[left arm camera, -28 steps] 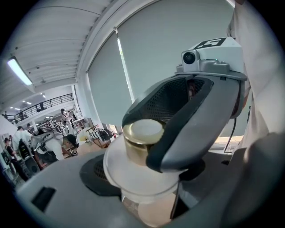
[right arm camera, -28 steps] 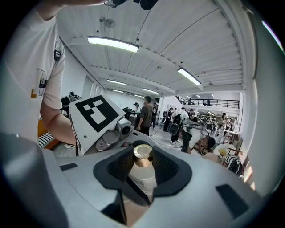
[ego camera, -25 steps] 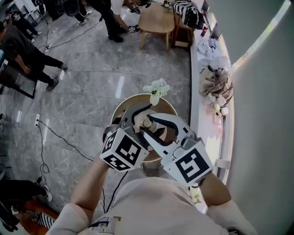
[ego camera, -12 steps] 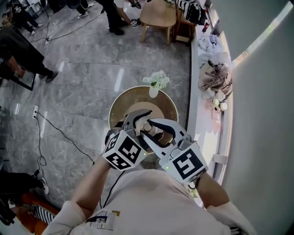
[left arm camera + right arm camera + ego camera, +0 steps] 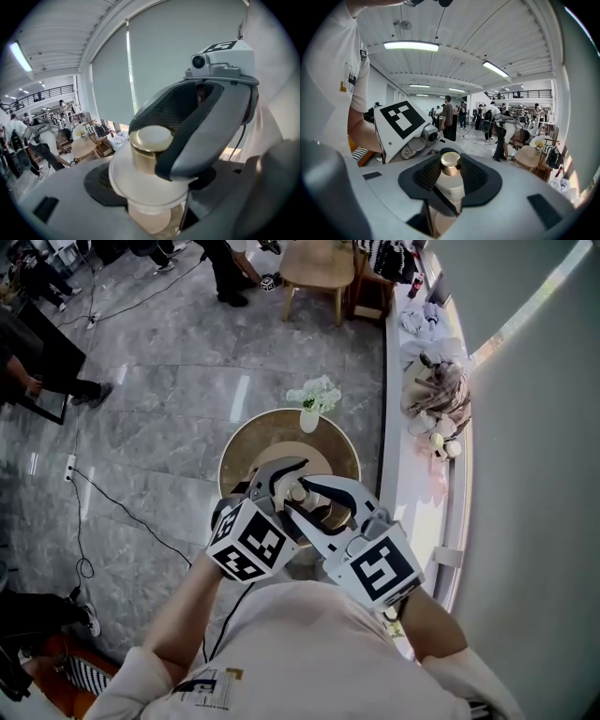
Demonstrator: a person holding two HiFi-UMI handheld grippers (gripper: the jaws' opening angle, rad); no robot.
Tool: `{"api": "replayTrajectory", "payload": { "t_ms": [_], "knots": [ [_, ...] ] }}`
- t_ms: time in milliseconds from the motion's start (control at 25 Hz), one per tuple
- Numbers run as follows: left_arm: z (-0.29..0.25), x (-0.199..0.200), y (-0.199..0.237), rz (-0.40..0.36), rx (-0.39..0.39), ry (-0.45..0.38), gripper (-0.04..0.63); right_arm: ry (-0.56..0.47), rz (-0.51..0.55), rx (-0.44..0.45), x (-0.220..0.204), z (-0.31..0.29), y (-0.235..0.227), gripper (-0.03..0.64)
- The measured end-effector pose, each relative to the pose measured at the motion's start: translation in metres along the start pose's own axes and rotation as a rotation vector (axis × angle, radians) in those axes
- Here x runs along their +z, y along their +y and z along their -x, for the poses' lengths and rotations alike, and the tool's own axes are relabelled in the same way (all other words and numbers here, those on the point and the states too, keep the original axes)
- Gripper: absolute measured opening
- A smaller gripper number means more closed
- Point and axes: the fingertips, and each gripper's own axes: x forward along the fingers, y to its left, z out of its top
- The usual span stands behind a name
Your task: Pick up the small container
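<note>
The small container (image 5: 298, 491) is a white bottle with a gold cap, held up above the round table (image 5: 246, 442). In the right gripper view the small container (image 5: 450, 180) stands upright between my right gripper's (image 5: 451, 174) black pads, which press on both its sides. Seen from the head view, my right gripper (image 5: 302, 498) reaches it from the lower right and my left gripper (image 5: 286, 486) from the lower left. In the left gripper view the small container (image 5: 149, 157) touches the left gripper's (image 5: 180, 194) left jaw. The right gripper's finger (image 5: 187, 136) hides its other side.
A white vase of flowers (image 5: 311, 409) stands at the round table's far edge. To the right runs a long white ledge (image 5: 427, 493) with toys and clothes. A wooden table (image 5: 317, 266), cables (image 5: 103, 512) and people's legs (image 5: 223, 273) are on the grey floor beyond.
Both grippers stay together around the container. The head view has shifted, so the round table and vase sit higher in the picture.
</note>
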Motion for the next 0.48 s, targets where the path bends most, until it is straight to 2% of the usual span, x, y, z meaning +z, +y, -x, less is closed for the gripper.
{"api": "replayTrajectory", "payload": {
  "t_ms": [480],
  "knots": [
    [-0.0044, 0.0082, 0.0004, -0.018, 0.002, -0.004, 0.347, -0.015, -0.007, -0.012, 0.0016, 0.0069, -0.0069, 0.127]
  ]
}}
